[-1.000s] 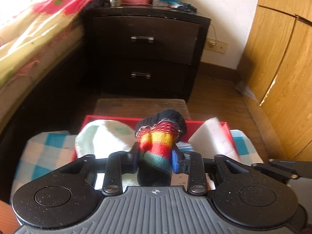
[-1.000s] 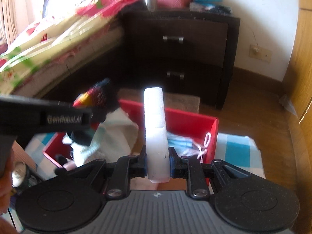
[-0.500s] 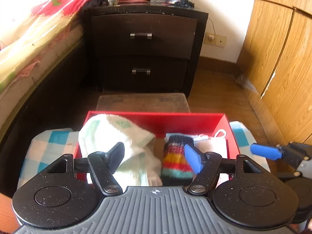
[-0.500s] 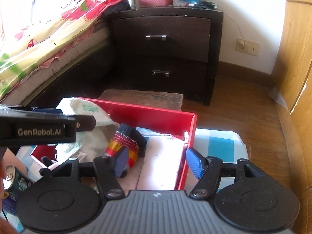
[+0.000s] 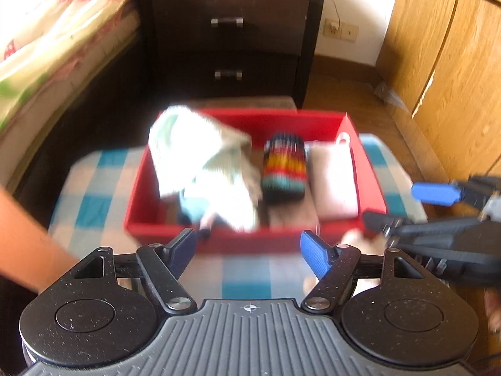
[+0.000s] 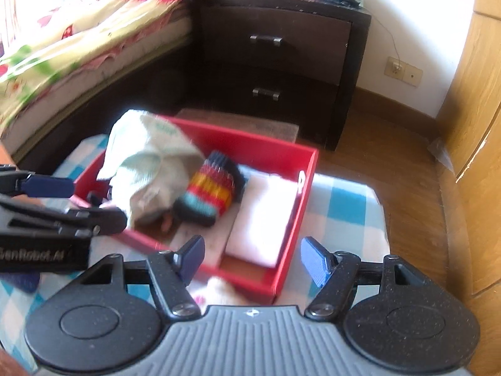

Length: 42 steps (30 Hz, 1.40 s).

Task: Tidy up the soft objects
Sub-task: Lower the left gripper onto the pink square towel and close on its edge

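Observation:
A red box point(image 5: 369, 169) point(image 6: 308, 181) sits on a blue-and-white checked cloth point(image 5: 94, 206) point(image 6: 344, 206). In it lie a pale green knit item point(image 5: 200, 163) point(image 6: 150, 163), a rainbow-striped rolled sock point(image 5: 283, 169) point(image 6: 213, 191) and a white folded pad point(image 5: 332, 181) point(image 6: 266, 216). My left gripper point(image 5: 250, 255) is open and empty, just in front of the box. My right gripper point(image 6: 252, 261) is open and empty, above the box's near right corner; it also shows in the left wrist view point(image 5: 435, 194). A small pale soft item point(image 6: 219, 288) lies on the cloth by the box.
A dark two-drawer nightstand point(image 5: 231, 31) point(image 6: 281, 56) stands behind the box. A bed with a floral cover point(image 5: 47, 37) point(image 6: 78, 40) is at left. Wooden wardrobe doors point(image 5: 454, 72) point(image 6: 476, 125) are at right. A low stool point(image 6: 247, 123) sits behind the box.
Both grippers opened and dropped their loads into the box, the sock from the left and the white pad from the right. Both then pulled back toward me and higher.

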Each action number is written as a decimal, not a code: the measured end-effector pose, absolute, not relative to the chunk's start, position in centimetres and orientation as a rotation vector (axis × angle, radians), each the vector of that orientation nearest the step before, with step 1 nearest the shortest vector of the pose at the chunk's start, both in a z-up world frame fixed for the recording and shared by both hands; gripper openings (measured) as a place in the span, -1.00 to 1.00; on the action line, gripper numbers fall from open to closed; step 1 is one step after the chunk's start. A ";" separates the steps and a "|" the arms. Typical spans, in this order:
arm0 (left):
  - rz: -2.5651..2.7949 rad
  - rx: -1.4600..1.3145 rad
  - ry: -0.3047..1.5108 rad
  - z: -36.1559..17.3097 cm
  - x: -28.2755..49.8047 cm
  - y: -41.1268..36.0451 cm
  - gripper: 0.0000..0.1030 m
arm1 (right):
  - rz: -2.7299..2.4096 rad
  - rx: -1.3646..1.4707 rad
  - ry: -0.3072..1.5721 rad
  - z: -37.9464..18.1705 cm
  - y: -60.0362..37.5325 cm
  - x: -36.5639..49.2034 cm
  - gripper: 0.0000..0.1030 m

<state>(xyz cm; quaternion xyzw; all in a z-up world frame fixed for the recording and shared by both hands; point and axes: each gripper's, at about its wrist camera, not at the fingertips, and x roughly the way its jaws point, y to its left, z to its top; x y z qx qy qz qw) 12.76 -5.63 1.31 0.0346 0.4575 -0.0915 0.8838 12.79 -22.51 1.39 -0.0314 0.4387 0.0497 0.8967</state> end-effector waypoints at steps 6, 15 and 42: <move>-0.168 0.094 0.988 -0.3 9.4 -4.4 0.40 | 0.140 -0.018 0.952 1.1 -22.6 10.4 -0.07; -0.158 0.080 1.140 -4.9 4.4 -2.9 0.49 | 0.147 -0.041 1.003 -0.4 -22.6 6.4 -0.06; -0.152 0.140 1.170 -9.2 -0.8 -5.1 0.41 | 0.233 -0.039 0.993 -0.1 -21.4 4.0 -0.03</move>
